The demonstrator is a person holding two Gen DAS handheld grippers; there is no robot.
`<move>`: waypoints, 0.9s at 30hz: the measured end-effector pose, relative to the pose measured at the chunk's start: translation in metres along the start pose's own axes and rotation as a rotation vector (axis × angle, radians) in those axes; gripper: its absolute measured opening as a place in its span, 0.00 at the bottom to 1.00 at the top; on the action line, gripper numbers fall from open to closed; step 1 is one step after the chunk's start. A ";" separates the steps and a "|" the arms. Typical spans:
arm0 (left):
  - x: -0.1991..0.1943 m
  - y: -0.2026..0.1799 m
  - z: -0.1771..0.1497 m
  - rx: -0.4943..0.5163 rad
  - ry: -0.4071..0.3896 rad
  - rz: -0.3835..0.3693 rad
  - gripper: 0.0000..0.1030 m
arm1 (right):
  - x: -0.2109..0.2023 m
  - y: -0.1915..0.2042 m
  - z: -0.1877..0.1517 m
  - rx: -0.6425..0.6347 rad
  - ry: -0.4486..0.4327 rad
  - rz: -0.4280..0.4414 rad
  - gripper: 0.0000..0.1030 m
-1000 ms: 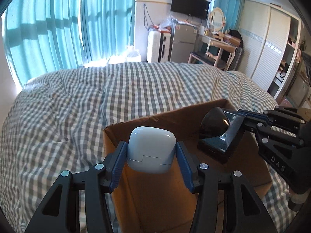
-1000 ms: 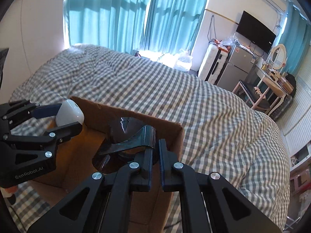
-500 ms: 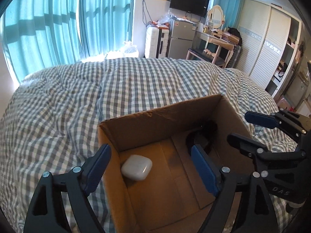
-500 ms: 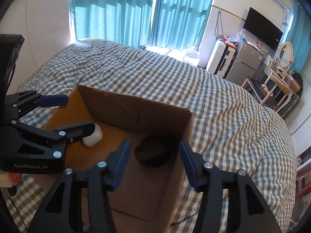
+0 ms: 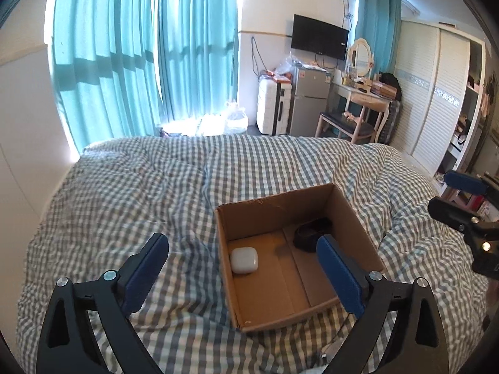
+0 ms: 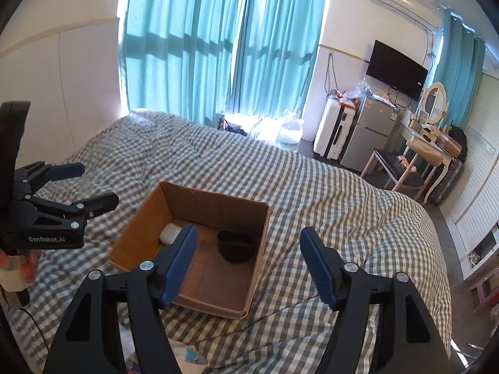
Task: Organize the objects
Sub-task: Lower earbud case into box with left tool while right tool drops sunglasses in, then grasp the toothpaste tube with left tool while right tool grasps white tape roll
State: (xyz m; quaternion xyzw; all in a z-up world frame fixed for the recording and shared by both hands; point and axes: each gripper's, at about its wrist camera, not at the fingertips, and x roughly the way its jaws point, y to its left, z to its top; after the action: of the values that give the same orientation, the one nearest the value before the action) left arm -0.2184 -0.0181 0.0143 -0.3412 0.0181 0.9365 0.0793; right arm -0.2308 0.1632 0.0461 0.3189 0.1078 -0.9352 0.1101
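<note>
An open cardboard box [image 5: 355,218] sits on the checked bed; it also shows in the right wrist view [image 6: 218,202]. A white earbud case [image 5: 244,259] lies on its floor at the left, and shows in the right wrist view [image 6: 169,233]. A black case [image 5: 312,233] lies at the box's far right, also in the right wrist view [image 6: 235,246]. My left gripper [image 5: 243,268] is open and empty, raised above and behind the box. My right gripper [image 6: 249,258] is open and empty, also raised. Each gripper shows in the other's view: the right one [image 5: 458,196], the left one [image 6: 84,184].
The grey-checked duvet [image 5: 140,193] covers the whole bed. Teal curtains [image 5: 140,62] hang behind it. A suitcase [image 5: 274,109], small fridge [image 5: 308,99], dressing table with chair [image 5: 358,109] and a wardrobe [image 5: 436,93] stand at the far right.
Both grippers opened and dropped their objects into the box, the white case at left and the black case at right. Both have since pulled up and back from the box.
</note>
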 end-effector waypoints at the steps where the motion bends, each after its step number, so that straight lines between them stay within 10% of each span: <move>1: -0.008 0.000 -0.005 0.008 -0.006 0.006 0.96 | -0.009 0.002 -0.002 -0.003 -0.002 0.002 0.70; 27: -0.016 -0.028 -0.195 0.031 0.217 -0.043 0.97 | 0.028 0.031 -0.173 0.066 0.299 0.103 0.77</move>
State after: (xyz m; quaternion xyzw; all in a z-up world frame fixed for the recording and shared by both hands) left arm -0.0772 -0.0097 -0.1245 -0.4396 0.0339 0.8917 0.1024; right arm -0.1449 0.1765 -0.1097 0.4632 0.0757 -0.8734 0.1299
